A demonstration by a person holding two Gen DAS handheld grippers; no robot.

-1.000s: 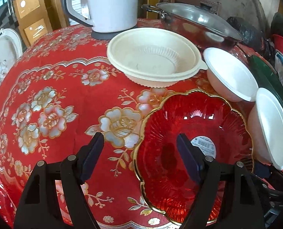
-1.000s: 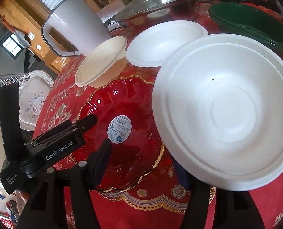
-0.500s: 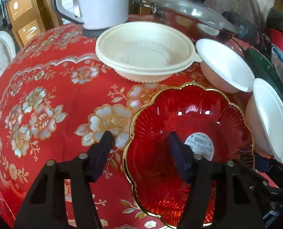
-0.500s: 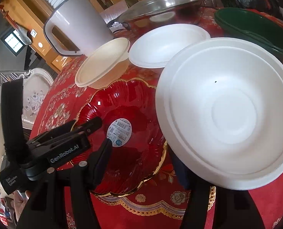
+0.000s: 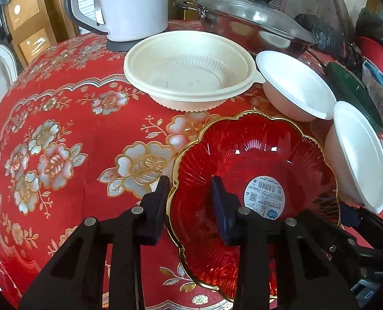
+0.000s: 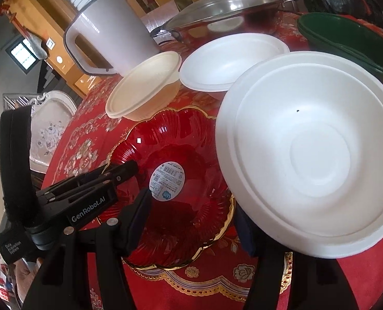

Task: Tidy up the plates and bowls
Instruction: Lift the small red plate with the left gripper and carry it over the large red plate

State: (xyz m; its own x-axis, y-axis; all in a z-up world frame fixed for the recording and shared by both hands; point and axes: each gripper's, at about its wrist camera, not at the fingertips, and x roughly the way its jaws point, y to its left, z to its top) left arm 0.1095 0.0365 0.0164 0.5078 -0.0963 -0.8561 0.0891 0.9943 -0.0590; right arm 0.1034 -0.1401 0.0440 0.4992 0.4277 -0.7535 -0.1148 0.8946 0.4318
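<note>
A red glass plate (image 5: 256,160) with a gold scalloped rim and a round sticker lies near the table's front edge. My left gripper (image 5: 191,201) straddles its left rim, one finger outside and one inside the dish; its jaws are closing, with a gap still showing. My right gripper (image 6: 191,222) stands open over the plate's (image 6: 181,149) near edge. A white foam bowl (image 6: 307,155), tilted toward the camera, leans over its right finger and hides the tip. A second white foam bowl (image 5: 294,85) and a cream plastic bowl (image 5: 191,69) stand behind.
A white kettle (image 5: 132,5) and a lidded steel pan (image 5: 245,18) stand at the back of the red flowered tablecloth (image 5: 62,129). Green bowls (image 6: 346,38) are stacked at the right. A white chair (image 6: 51,118) is beyond the table's left edge.
The left gripper's fingers have drawn much closer together around the red plate's left rim. The right gripper and the white bowl have stayed where they were.
</note>
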